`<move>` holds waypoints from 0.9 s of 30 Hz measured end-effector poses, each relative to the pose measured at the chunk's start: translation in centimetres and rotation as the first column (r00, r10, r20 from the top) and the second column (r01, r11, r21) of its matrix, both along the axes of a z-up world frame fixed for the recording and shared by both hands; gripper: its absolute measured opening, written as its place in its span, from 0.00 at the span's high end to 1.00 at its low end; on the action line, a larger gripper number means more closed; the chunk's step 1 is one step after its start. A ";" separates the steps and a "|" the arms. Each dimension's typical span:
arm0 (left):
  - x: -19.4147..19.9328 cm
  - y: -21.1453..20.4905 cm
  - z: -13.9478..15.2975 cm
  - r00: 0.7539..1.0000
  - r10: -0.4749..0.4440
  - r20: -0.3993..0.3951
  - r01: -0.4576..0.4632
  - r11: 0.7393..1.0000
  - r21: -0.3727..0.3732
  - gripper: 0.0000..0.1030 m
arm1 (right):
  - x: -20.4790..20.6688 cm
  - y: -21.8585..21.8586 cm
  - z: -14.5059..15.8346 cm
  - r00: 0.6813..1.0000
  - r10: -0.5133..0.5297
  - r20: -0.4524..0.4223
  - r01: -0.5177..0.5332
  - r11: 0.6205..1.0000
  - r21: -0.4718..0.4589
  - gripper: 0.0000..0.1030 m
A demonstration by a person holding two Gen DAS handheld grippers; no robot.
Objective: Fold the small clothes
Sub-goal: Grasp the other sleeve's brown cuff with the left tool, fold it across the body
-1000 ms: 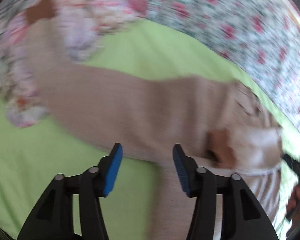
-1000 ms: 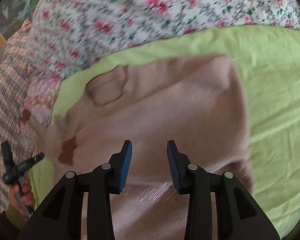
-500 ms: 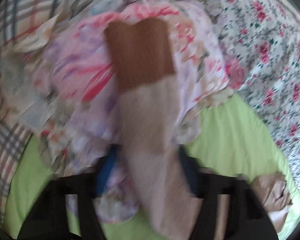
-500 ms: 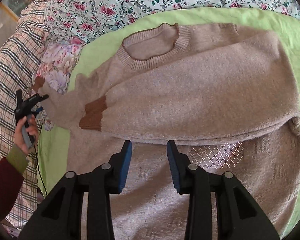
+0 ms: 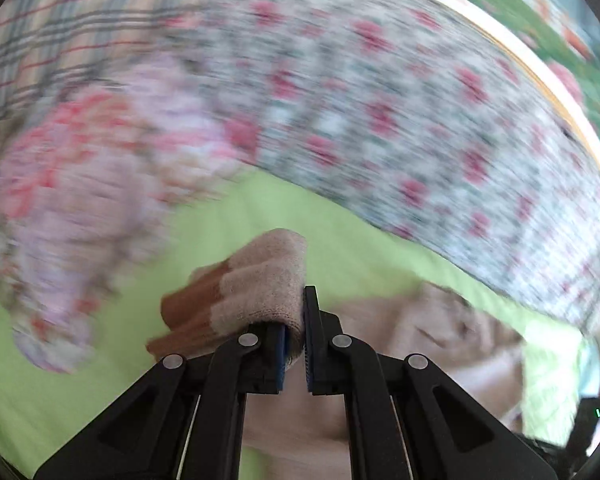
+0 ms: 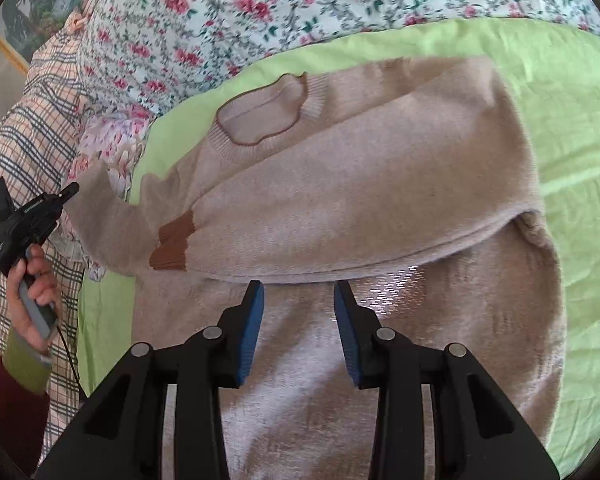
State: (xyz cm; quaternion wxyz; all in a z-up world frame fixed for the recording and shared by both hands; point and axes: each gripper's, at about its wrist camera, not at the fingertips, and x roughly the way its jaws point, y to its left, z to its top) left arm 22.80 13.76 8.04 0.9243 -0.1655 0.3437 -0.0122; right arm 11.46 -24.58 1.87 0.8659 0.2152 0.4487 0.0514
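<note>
Sweater (image 6: 340,208), beige knit with brown cuffs, spread face-up on green sheet (image 6: 572,128) of bed; floral bedding (image 6: 228,12) beyond collar, plaid blanket (image 6: 32,140) to one side. One sleeve already folded across chest, its cuff (image 6: 172,244) resting on body.

Change against a second ago: left tool (image 5: 294,336) then open above flat sleeve; half a second ago cloth seen between its blue pads; now clamped fully shut on far sleeve end (image 5: 260,280), brown cuff bunched beside pads. Blur across left wrist view, sleeve lifted clear of sheet, pulled taut from shoulder. In right wrist view same tool (image 6: 66,194) visible in person's hand (image 6: 32,296), sleeve stretched outward over a crumpled pink floral garment (image 6: 104,148).

Right tool (image 6: 298,312) unchanged: half open, nothing between pads, hovering above sweater body just below folded sleeve.

Judgement: second sleeve fold under way; next, carry across chest onto first sleeve. Risk of shoulder dragging and disturbing first fold, since right tool not pinning cloth.

Containers: none in view. Pink floral garment lies loose near bed edge, presumably awaiting folding.
</note>
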 end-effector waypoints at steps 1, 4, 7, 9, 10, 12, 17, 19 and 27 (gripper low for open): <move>-0.3 -2.3 -0.2 0.999 -0.036 -0.004 0.036 0.999 0.000 0.95 | -0.3 -0.4 0.1 1.000 -0.012 0.002 0.012 1.000 0.001 0.63; -0.4 -9.3 -1.4 0.985 -0.170 -0.029 0.170 0.985 -0.010 0.95 | -1.4 -2.6 0.2 0.998 -0.070 0.006 0.070 0.998 0.006 0.63; -0.1 -15.8 -3.4 0.956 -0.284 -0.067 0.285 0.958 0.004 0.95 | -2.2 -4.4 0.1 0.993 -0.122 0.004 0.122 0.992 0.015 0.63; -0.2 -19.8 -5.1 0.930 -0.351 -0.104 0.356 0.934 0.032 0.94 | -2.6 -5.5 -0.1 0.988 -0.154 -0.001 0.154 0.988 0.019 0.63; 0.1 -21.6 -6.3 0.917 -0.376 -0.135 0.386 0.921 0.049 0.93 | -2.7 -6.0 -0.2 0.986 -0.168 -0.005 0.168 0.985 0.024 0.63; 0.3 -24.0 -8.5 0.893 -0.406 -0.197 0.425 0.902 0.070 0.83 | -2.7 -6.7 -0.3 0.982 -0.187 -0.009 0.188 0.982 0.030 0.63; -0.5 -25.6 -11.3 0.849 -0.448 -0.279 0.484 0.872 0.073 0.52 | -2.0 -6.6 0.1 0.984 -0.175 0.008 0.175 0.984 0.026 0.63; -1.8 -24.9 -10.9 0.844 -0.463 -0.270 0.497 0.864 0.074 0.46 | -1.5 -5.9 0.4 0.988 -0.150 0.021 0.150 0.988 0.022 0.63; -7.5 -15.0 -9.1 0.906 -0.311 -0.286 0.363 0.920 0.151 0.45 | 3.8 2.4 2.2 0.988 0.129 0.090 -0.119 0.988 -0.102 0.63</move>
